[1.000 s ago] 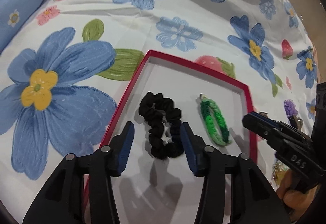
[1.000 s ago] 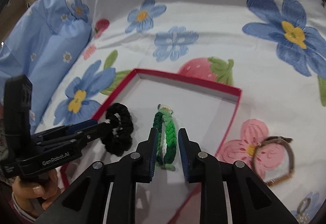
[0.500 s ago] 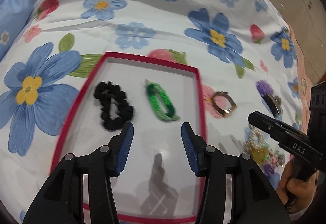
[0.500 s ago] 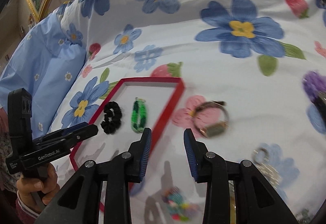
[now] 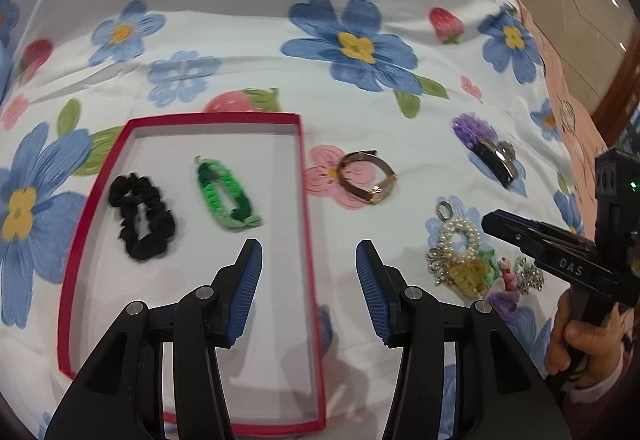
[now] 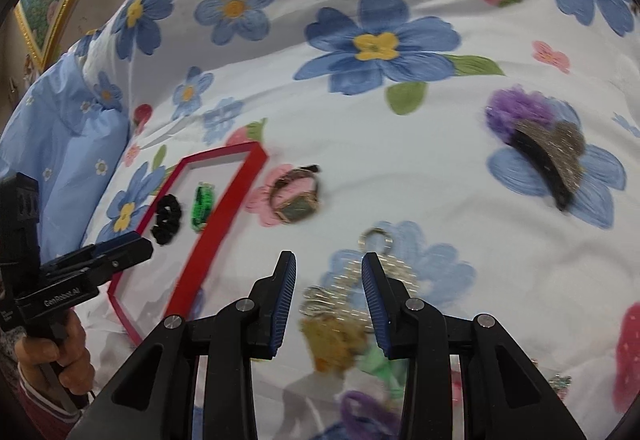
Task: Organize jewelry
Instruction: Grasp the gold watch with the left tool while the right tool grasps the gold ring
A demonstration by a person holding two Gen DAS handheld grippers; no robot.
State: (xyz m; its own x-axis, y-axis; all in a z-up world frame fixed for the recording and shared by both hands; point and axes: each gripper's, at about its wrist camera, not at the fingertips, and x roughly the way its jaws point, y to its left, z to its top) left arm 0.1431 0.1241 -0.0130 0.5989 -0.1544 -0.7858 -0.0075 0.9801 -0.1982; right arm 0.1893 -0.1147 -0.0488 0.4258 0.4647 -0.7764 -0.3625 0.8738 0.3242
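Floral bedspread (image 5: 248, 52): both grippers left tray (image 5: 310, 240) (scrunchie (image 5: 142, 218), braid (image 5: 226, 194) stowed). Right gripper (image 6: 329, 298) spread, empty, over pearl pile (image 6: 352, 280); left gripper (image 5: 309, 286) spread, empty.

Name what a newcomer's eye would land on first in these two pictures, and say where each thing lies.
The red tray on the flowered bedspread stands out first, with a black scrunchie and a green braided bracelet side by side inside. To its right, outside it, lie a gold watch and a pile of trinkets.
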